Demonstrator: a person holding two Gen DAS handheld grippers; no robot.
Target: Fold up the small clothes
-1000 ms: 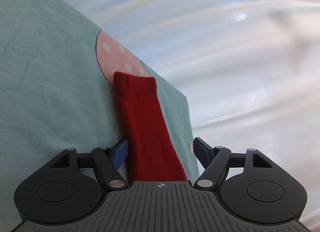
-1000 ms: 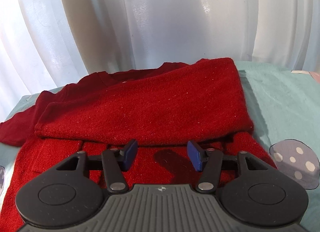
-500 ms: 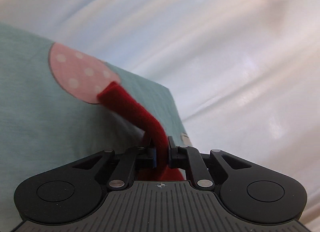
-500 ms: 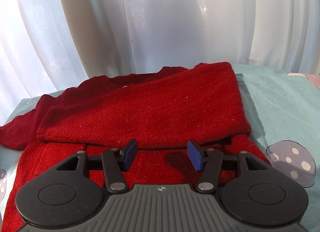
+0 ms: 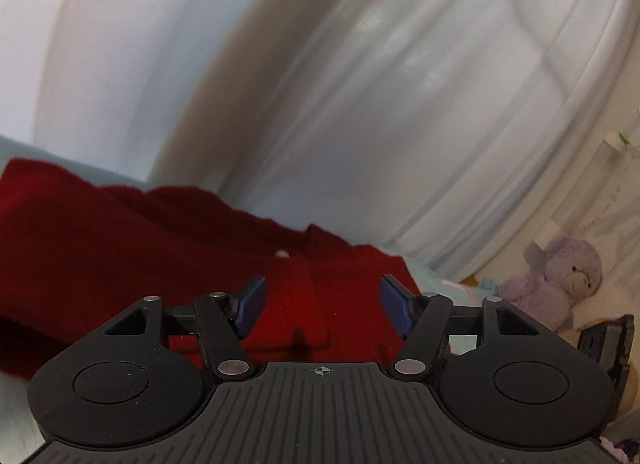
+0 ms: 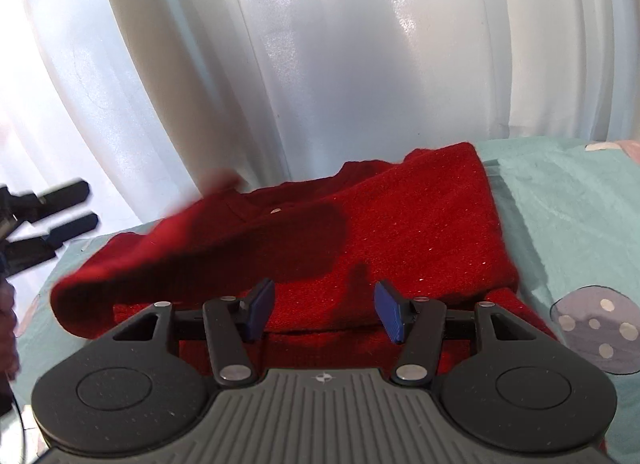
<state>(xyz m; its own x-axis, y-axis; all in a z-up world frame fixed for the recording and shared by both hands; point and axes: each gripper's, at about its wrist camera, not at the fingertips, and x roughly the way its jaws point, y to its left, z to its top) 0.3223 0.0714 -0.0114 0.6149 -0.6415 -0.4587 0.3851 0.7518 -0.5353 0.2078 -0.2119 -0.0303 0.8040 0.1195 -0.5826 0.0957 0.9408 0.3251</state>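
Note:
A small red knitted sweater (image 6: 360, 232) lies on a mint-green sheet (image 6: 568, 200), with its sleeves folded in over the body. It also shows in the left wrist view (image 5: 120, 256). My left gripper (image 5: 322, 306) is open and empty, just above the sweater's near edge. It also shows at the left edge of the right wrist view (image 6: 60, 212). My right gripper (image 6: 325, 310) is open and empty, low over the sweater's front part.
White curtains (image 6: 360, 64) hang behind the bed. The sheet has a grey spotted mushroom print (image 6: 596, 328) right of the sweater. A purple plush toy (image 5: 556, 284) sits at the far right in the left wrist view.
My left gripper closed on the red sleeve, carried it over onto the sweater body, then opened and let it go. The sleeve now lies folded in. My right gripper stayed open.

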